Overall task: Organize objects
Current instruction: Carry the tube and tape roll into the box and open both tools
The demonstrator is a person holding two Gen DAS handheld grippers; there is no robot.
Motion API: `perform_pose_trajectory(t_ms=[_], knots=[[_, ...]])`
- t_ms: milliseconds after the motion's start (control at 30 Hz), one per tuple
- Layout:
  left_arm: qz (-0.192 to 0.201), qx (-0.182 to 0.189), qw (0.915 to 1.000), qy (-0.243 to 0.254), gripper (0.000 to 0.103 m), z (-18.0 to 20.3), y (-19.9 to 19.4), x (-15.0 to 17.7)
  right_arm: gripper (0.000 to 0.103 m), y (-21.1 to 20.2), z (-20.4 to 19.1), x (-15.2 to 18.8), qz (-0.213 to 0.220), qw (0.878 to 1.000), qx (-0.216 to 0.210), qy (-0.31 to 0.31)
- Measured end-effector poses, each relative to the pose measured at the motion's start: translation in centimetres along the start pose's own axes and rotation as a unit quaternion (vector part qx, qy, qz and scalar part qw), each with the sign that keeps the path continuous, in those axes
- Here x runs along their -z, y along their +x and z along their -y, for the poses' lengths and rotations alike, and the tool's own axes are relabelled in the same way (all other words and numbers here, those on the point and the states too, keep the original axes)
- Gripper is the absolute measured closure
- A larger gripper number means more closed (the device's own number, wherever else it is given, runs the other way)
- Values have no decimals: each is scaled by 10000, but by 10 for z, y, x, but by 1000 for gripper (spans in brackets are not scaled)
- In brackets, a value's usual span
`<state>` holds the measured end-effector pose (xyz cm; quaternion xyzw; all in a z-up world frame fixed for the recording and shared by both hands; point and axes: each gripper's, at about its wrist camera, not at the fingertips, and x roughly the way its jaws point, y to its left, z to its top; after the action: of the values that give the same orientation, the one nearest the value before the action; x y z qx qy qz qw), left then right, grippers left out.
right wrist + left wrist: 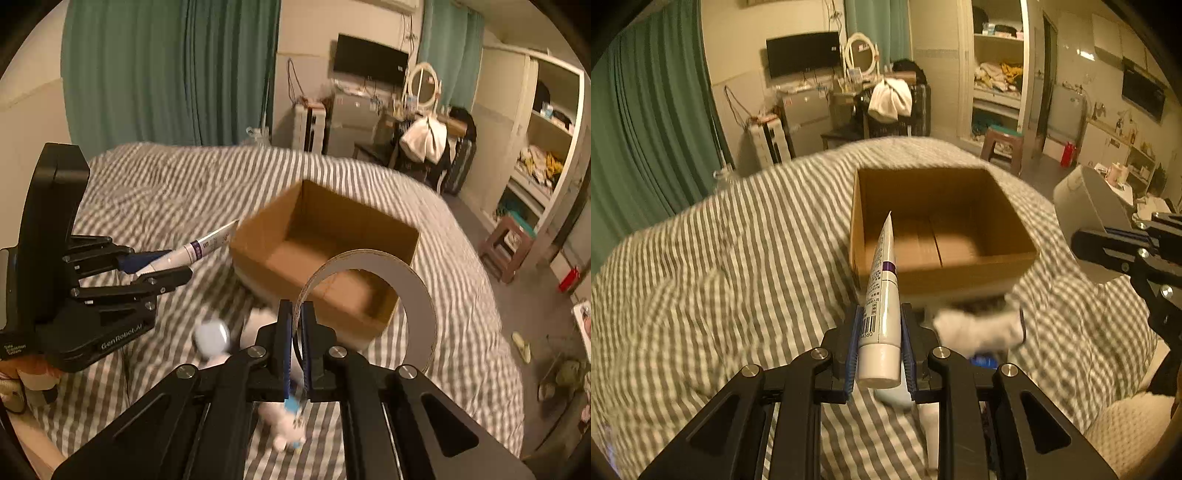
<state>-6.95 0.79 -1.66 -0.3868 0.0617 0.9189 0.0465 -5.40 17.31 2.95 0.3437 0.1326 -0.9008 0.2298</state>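
White tube [882,295] clamped cap-end in left gripper [880,354], crimped tip over near rim of cardboard box [960,266] on striped bed [738,240]. Right gripper [298,343] pinches tape ring [417,295] beside box.

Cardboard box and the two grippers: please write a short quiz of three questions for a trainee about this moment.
1. True or false: the cardboard box on the striped bedding already has items inside.
2. Multiple choice: what does the left gripper hold? A) a white tube, B) a spoon, C) a remote control.
3. Fill in: the right gripper grips a ______ by its wall.

Key
1. False: only the bare bottom of the box shows.
2. A: the white tube sits between the fingers, cap end toward the camera, flat end pointing at the box.
3. Cardboard ring, held upright near the box.
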Motion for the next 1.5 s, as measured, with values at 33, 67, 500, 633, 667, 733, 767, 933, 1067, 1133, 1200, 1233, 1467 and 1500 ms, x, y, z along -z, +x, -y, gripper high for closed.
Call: perform_pose_trajectory(t_ms=[33, 67, 500, 633, 667, 733, 767, 933, 1067, 1133, 1200, 1233, 1467, 1500], knots=[[68, -17, 10000, 7, 82, -1, -2, -8, 99, -1, 2, -6, 61, 10000, 1, 2], [115, -22, 9999, 0, 82, -2, -3, -13, 99, -2, 5, -15, 129, 9999, -1, 9], [372, 15, 9993, 49, 82, -5, 9, -86, 99, 7, 32, -88, 658, 9977, -123, 126], [251, 3, 9996, -108, 82, -8, 34, -106, 99, 27, 41, -108, 837, 9957, -134, 370], [241, 13, 9995, -181, 82, -10, 41, -111, 99, 33, 46, -112, 865, 9951, -185, 438], [206, 193, 9992, -268, 82, -13, 58, -118, 99, 46, 55, -118, 877, 9939, -281, 602], [203, 265, 9990, -280, 82, -13, 66, -119, 99, 55, 60, -119, 857, 9934, -306, 701], [156, 365, 9989, -239, 82, -7, 101, -119, 99, 104, 87, -106, 682, 9897, -485, 1162], [59, 399, 9991, -153, 82, 8, 125, -114, 99, 137, 94, -86, 541, 9897, -468, 1242], [-57, 451, 9989, -95, 82, 15, 139, -111, 99, 150, 97, -78, 476, 9888, -547, 1303], [-165, 373, 9992, -5, 82, 19, 153, -109, 99, 161, 102, -68, 407, 9873, -594, 1417], [-194, 377, 9991, 7, 82, 21, 158, -106, 99, 164, 102, -61, 386, 9871, -607, 1432], [-329, 416, 9986, 46, 82, 22, 183, -99, 96, 190, 112, -40, 177, 9834, -802, 1619], [-301, 409, 9987, 60, 82, 21, 184, -97, 96, 193, 111, -38, 195, 9836, -802, 1604]])
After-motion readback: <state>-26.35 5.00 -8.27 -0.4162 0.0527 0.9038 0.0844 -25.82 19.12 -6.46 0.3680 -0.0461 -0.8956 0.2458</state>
